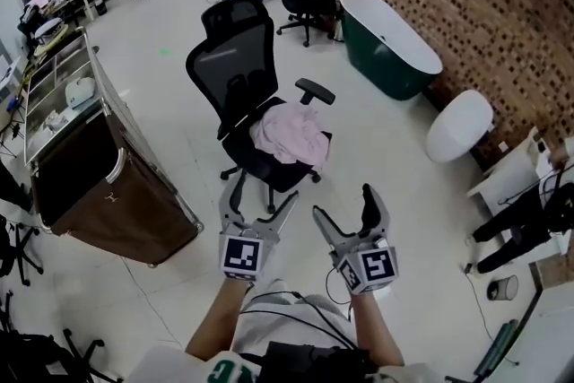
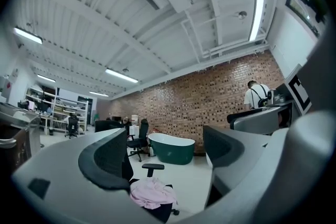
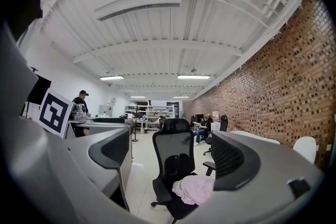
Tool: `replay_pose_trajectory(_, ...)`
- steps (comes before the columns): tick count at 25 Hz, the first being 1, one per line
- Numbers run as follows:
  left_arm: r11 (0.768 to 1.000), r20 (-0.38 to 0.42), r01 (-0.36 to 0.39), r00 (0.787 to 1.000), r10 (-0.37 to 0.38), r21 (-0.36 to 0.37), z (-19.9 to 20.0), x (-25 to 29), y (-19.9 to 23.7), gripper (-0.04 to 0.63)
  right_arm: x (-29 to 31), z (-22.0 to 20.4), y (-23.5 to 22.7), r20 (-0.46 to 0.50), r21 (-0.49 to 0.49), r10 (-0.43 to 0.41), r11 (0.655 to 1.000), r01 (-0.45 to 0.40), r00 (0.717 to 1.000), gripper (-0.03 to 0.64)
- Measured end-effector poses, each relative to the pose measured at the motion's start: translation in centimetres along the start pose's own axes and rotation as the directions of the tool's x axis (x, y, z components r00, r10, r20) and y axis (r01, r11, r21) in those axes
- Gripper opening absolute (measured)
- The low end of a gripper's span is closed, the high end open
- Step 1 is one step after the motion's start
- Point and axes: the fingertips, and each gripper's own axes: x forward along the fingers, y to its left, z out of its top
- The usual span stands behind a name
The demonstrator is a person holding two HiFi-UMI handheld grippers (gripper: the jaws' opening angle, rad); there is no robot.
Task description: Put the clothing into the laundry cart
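Fingers [image 1: 231, 202] of the left gripper [image 1: 263, 195] stand wide apart, nothing between them. The right gripper [image 1: 345, 204] is the same: its pair is spread and empty. Both are held side by side, low in the head view, above the white floor [image 1: 395, 184] and well short of the office chair [image 1: 235, 58]. Both gripper views look between the spread pads at that chair. The clothing [image 1: 289, 137], a pale pink crumpled heap, lies on the chair's seat, bunched toward the seat's right edge just under the right armrest, with a fold drooping over the front edge. The chair is black with a mesh back and stands upright on its castors. The laundry cart [image 1: 117, 211], a brown fabric bin in a metal frame, stands on the floor to the chair's left, apart from it, with its mouth open upward and a dark inside. A green bathtub [image 1: 390, 45] with a white rim sits along the brick wall [image 1: 484, 4] beyond the chair. More office chairs and a seated person show at the far end of the room.
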Motion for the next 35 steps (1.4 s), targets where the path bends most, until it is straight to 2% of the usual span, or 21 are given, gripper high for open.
replay_pose_trajectory(5,1.0,-0.018,0.014,1.0,-0.015,-0.012,-0.4,4.3,1.9,0.44,3.8,-2.0,-3.6,-0.032,0.033,-0.042,0.999,0.043,0.999,0.503)
replay_pose_trajectory(8,0.999,-0.018,-0.006,1.0,0.005,-0.054,-1.7,6.8,3.5,0.439,7.7,-2.7,-4.8,-0.033,0.059,0.015,0.998,-0.013,0.999,0.502)
replay_pose_trajectory(10,0.994,-0.043,-0.029,0.999,0.025,-0.106,-3.3,8.3,4.1,0.439,10.0,-3.6,-5.4,-0.04,0.067,0.054,0.996,-0.051,0.998,0.503)
replay_pose_trajectory(11,0.993,-0.06,-0.034,0.998,0.028,-0.109,-4.3,9.4,4.2,0.439,11.2,-4.2,-5.9,-0.047,0.068,0.069,0.995,-0.066,0.997,0.502)
replay_pose_trajectory(13,0.995,-0.084,-0.041,0.996,0.033,-0.096,-5.8,12.0,4.9,0.439,13.8,-4.6,-7.6,-0.029,0.075,0.102,0.992,-0.1,0.994,0.503)
replay_pose_trajectory(16,0.992,-0.077,-0.1,0.993,0.095,-0.072,-6.4,16.3,7.2,0.439,18.2,-4.3,-10.6,0.026,0.085,0.159,0.983,-0.161,0.987,0.502)
replay_pose_trajectory(19,0.989,-0.072,-0.144,0.987,0.141,-0.037,-6.6,21.0,9.1,0.439,22.6,-4.6,-14.4,0.026,0.099,0.189,0.977,-0.19,0.982,0.502)
replay_pose_trajectory(24,0.982,-0.061,-0.188,0.981,0.186,-0.025,-4.2,29.1,10.5,0.439,29.6,-4.7,-20.9,0.032,0.123,0.217,0.968,-0.219,0.976,0.502)
replay_pose_trajectory(27,0.974,-0.073,-0.228,0.971,0.226,-0.013,-5.1,32.3,11.6,0.439,32.5,-5.8,-23.7,0.016,0.123,0.245,0.962,-0.245,0.969,0.502)
replay_pose_trajectory(30,0.964,-0.094,-0.264,0.961,0.261,-0.015,-6.4,34.3,13.0,0.439,34.9,-7.1,-25.2,-0.001,0.136,0.252,0.959,-0.249,0.968,0.502)
replay_pose_trajectory(35,0.95,-0.151,-0.312,0.94,0.305,-0.029,-9.4,35.1,15.6,0.439,37.2,-10.4,-24.6,-0.062,0.159,0.307,0.942,-0.295,0.95,0.502)
